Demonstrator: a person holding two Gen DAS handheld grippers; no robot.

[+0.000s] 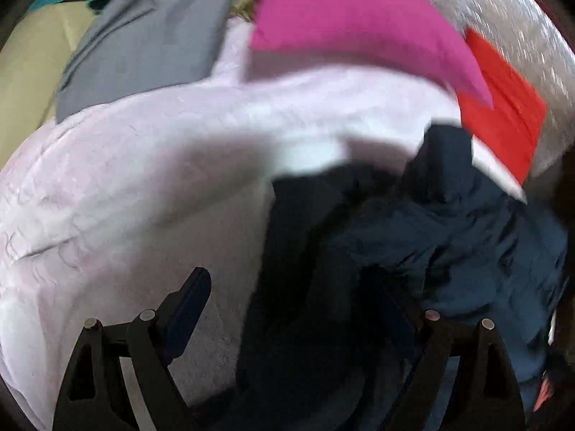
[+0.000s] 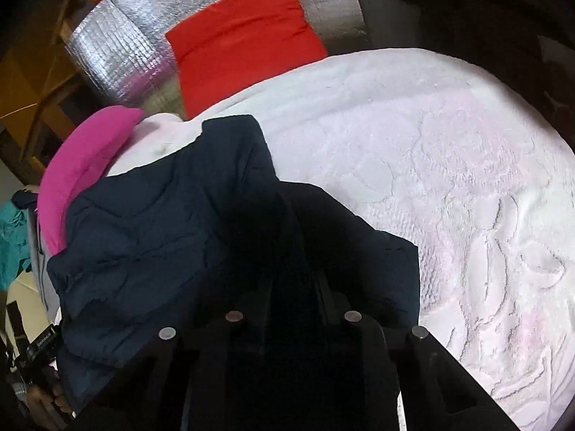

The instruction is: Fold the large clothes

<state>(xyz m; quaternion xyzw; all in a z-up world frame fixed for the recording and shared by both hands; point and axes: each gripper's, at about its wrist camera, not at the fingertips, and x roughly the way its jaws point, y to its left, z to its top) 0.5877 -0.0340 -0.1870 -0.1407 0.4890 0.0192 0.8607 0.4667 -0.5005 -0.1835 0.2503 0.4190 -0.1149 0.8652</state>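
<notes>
Navy quilted jacket (image 2: 151, 237) lies crumpled on pale pink fleece blanket (image 2: 449, 186), w/ magenta garment (image 2: 82, 158) and red folded cloth (image 2: 244, 46) beyond it. Right gripper (image 2: 293, 251) pinched tight on jacket fabric. Left gripper (image 1: 298, 309) spread wide over jacket, gripping nothing.

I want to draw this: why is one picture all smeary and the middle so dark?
Left wrist view: motion blur smears the bright pink folded cloth and red folded cloth. Right wrist view: sharper, but the dark navy quilted jacket swallows the light, hiding the fingers.
</notes>
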